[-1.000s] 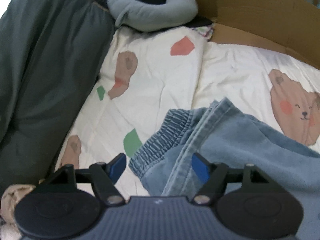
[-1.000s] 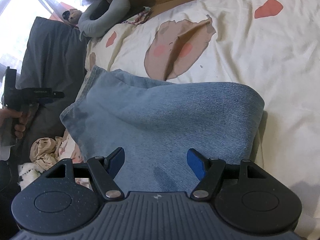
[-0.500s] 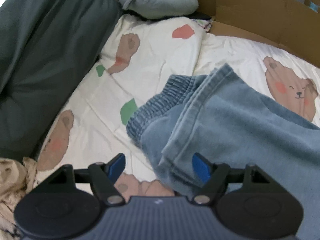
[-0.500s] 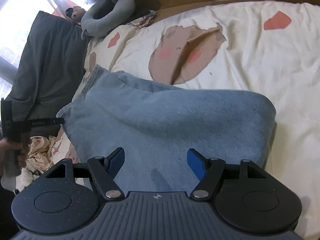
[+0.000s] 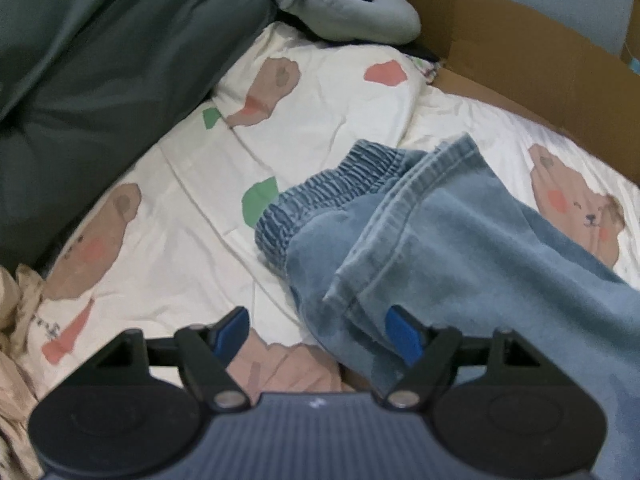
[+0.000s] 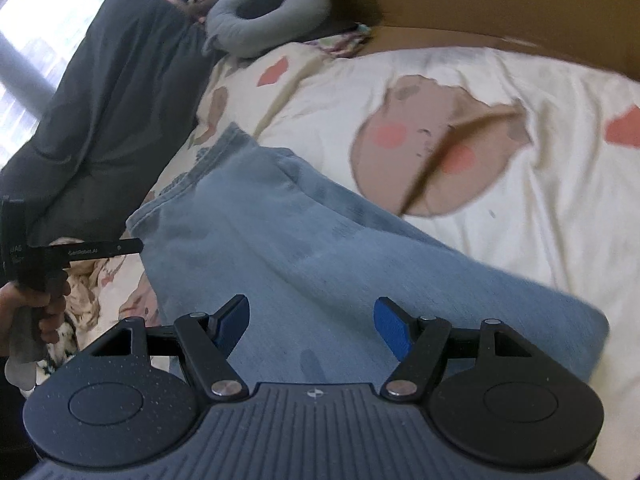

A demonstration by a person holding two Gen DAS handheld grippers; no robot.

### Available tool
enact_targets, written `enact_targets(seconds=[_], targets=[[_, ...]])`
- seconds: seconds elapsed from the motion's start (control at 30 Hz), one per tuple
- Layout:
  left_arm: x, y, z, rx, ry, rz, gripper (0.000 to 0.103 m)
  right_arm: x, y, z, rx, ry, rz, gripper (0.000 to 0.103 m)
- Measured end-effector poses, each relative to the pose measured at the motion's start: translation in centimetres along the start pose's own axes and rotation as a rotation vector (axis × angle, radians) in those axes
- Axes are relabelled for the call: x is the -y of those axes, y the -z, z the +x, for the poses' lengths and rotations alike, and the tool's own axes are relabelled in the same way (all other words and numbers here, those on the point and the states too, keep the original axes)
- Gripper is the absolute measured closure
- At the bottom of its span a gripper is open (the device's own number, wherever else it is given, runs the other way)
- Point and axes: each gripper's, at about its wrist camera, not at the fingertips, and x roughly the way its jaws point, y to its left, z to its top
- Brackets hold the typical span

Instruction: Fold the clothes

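Folded light-blue jeans (image 5: 460, 248) lie on a cream bedsheet (image 5: 168, 216) printed with bears. Their elastic waistband (image 5: 332, 196) shows under a hemmed leg end. My left gripper (image 5: 316, 332) hangs open just above the jeans' near corner; the cloth's edge reaches toward its right pad (image 5: 402, 338) without being pinched. In the right wrist view the jeans (image 6: 320, 248) spread out ahead, and my right gripper (image 6: 312, 328) stands open over their near edge with nothing gripped. There the left gripper (image 6: 80, 250) also shows at the jeans' left corner, held by a hand (image 6: 36, 300).
A dark grey duvet (image 5: 100, 80) lines the left side of the bed. A grey neck pillow (image 5: 344, 12) and a brown cardboard sheet (image 5: 520, 52) lie at the far end. A crumpled beige garment (image 5: 16, 340) sits at the near left.
My left gripper has come closer and lower to the jeans' near corner and rolled a little. The right gripper has shifted and rolled over the jeans. The jeans lie as before.
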Motion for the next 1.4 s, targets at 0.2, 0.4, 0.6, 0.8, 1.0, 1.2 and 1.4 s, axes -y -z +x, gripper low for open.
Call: enact_targets(seconds=[0.2,0.4,0.6,0.8,1.0,1.2,1.4], targets=[[-1.2,0.8,0.3,0.023,0.046,-0.071,0.024,-1.8,-2.3,2.9,-0.044,0.015,-0.090,0.029],[-2.9,0.9,0.1,0.065,0.132,-0.153,0.027,-4.7,-5.7,5.9,-0.052,0.020,-0.183,0.029],[-3.7,1.1,0.0,0.066,0.214,-0.185,0.027,-7.4,-9.2,9.3,-0.039,0.006,-0.223,0.029],[-3.7,1.4,0.9,0.042,0.304,-0.202,0.030,-10.0,-12.5,13.0,-0.034,-0.016,-0.300,0.029],[-4.0,1.3,1.0,0.063,0.326,-0.262,0.035,-10.7,-15.1,16.0,-0.043,-0.015,-0.341,0.032],[-4.3,1.3,1.8,0.047,0.353,-0.299,0.062,-11.5,-16.3,18.6,-0.110,0.018,-0.461,0.038],[-4.4,0.7,2.2,0.048,0.377,-0.341,0.062,-11.7,-17.2,20.3,-0.148,0.005,-0.497,0.049]])
